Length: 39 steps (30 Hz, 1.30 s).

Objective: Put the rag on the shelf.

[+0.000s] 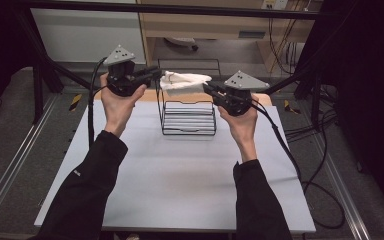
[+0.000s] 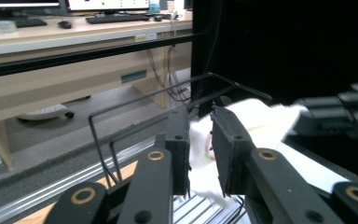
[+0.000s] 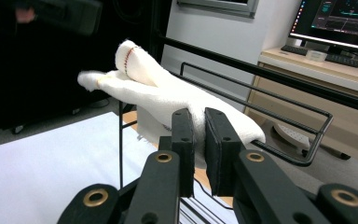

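A white cloth (image 1: 185,80) lies over the top bar of a black wire rack (image 1: 189,122) at the back of the table. My right gripper (image 1: 207,89) comes from the right and is shut on the cloth's right end; in the right gripper view the jaws (image 3: 199,126) pinch the cloth (image 3: 154,91). My left gripper (image 1: 155,72) is raised at the cloth's left end. In the left gripper view its jaws (image 2: 200,126) stand a little apart, with the cloth (image 2: 261,121) showing in the gap, not pressed. The cloth's left tip hangs free in the right gripper view.
The rack stands on a wooden strip (image 1: 150,95) at the far edge of the white table top (image 1: 180,175). Black frame bars (image 1: 60,70) slant down at both back corners. Cables (image 1: 290,150) trail off the right side. A desk with monitors (image 3: 340,23) stands beyond.
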### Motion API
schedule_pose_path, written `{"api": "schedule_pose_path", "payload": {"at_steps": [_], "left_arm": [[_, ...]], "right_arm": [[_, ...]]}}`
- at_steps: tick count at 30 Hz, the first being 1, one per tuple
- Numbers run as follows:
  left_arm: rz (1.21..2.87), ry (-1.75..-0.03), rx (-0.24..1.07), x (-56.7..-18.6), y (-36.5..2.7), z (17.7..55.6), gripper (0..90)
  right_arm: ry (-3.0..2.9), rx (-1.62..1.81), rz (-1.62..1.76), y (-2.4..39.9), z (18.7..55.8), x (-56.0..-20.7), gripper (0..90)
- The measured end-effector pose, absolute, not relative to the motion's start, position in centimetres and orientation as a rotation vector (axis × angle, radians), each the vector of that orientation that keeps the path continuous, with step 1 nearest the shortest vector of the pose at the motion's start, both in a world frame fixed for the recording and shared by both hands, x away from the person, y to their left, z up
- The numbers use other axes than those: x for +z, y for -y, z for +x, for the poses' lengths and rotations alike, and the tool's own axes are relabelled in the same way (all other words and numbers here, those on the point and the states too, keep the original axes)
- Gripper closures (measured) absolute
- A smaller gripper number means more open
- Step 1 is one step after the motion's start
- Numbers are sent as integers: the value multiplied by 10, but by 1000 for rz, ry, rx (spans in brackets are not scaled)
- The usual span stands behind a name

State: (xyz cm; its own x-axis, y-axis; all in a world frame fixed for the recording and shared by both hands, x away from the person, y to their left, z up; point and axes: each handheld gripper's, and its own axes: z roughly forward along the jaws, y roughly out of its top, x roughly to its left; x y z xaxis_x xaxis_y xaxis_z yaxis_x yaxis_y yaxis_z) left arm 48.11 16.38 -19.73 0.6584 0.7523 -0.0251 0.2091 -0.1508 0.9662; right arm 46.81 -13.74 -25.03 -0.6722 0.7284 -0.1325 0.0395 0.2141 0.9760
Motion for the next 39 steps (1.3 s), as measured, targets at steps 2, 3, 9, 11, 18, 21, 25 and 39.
{"api": "schedule_pose_path", "payload": {"at_steps": [2,3,9,11,18,21,25,39], "left_arm": [[1705,-801,580,-193,-160,487,797],[1711,-807,573,-192,-158,490,812],[1767,-821,565,-194,-138,509,870],[1787,-832,545,-196,-133,516,885],[1844,-816,471,-209,-129,518,899],[1856,-791,475,-216,-131,510,900],[1862,-778,464,-223,-135,504,900],[1895,-772,503,-238,-132,501,900]], "right_arm": [[-1900,1503,706,138,468,-251,830],[-1900,1501,701,138,467,-252,830],[-1907,1511,700,139,468,-255,829],[-1909,1514,699,140,468,-256,829],[-1919,1506,689,140,468,-258,827],[-1926,1498,690,140,467,-258,820],[-1939,1481,690,139,467,-259,811],[-1942,1552,723,142,461,-257,652]]}}
